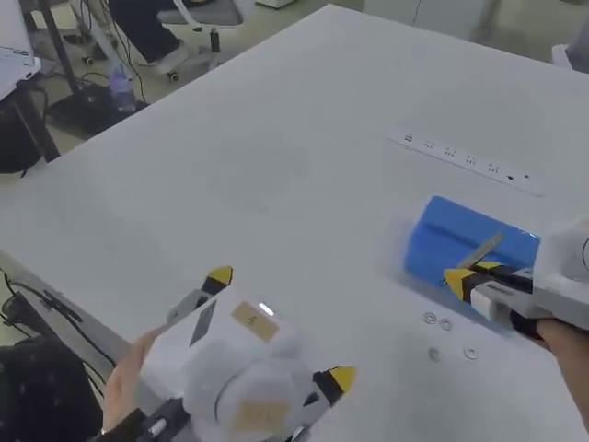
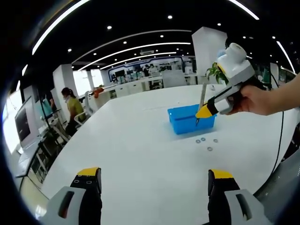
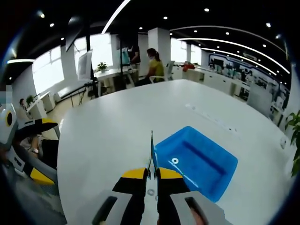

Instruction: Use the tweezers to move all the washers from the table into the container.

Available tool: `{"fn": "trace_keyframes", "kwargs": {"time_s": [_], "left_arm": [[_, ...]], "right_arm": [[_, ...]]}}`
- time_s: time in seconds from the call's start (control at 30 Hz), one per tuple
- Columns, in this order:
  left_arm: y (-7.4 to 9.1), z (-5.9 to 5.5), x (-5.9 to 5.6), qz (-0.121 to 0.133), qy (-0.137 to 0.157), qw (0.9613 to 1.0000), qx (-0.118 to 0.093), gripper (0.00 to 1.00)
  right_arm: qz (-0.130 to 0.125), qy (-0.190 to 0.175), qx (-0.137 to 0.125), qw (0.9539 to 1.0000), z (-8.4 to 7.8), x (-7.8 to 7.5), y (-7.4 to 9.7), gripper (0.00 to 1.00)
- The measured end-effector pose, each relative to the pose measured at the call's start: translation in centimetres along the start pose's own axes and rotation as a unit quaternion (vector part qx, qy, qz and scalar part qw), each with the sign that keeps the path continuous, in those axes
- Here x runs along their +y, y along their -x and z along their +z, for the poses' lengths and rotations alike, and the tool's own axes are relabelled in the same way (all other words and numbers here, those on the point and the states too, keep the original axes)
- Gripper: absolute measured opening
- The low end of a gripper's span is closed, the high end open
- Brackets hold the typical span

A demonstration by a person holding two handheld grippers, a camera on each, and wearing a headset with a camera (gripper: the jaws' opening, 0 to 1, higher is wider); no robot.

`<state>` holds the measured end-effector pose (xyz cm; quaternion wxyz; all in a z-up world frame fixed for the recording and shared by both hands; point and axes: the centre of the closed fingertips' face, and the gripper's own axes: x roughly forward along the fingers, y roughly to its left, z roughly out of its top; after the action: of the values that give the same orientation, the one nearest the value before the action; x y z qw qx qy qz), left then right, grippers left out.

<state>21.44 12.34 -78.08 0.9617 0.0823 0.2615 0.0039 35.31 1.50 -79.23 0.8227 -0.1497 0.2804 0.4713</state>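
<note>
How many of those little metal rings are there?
5: four small silver washers lie on the white table beside the blue plastic container, one inside it; more may be hidden.

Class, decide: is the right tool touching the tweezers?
Touching. The right gripper view shows the right tool with its jaws shut on the tweezers.

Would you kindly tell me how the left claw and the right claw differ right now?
The left claw stands wide open and empty; the right claw is shut on the tweezers. The left claw is over bare table; the right claw is by the blue container. Both have yellow tips.
</note>
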Motion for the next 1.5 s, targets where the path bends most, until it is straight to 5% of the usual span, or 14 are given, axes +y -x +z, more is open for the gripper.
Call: {"fn": "trace_keyframes", "kwargs": {"time_s": [0.6,1.5], "left_arm": [[-0.2,-0.3,-0.3,-0.005,-0.008,0.9999,0.011,0.96],[-0.2,-0.6,-0.1,0.000,-0.011,0.9998,0.018,0.96]], "right_arm": [[0.005,-0.032,0.040,0.9987,-4.0,-1.0,-2.2,0.05],[-0.006,-0.035,0.037,0.9987,-4.2,-1.3,-2.7,0.05]]}}
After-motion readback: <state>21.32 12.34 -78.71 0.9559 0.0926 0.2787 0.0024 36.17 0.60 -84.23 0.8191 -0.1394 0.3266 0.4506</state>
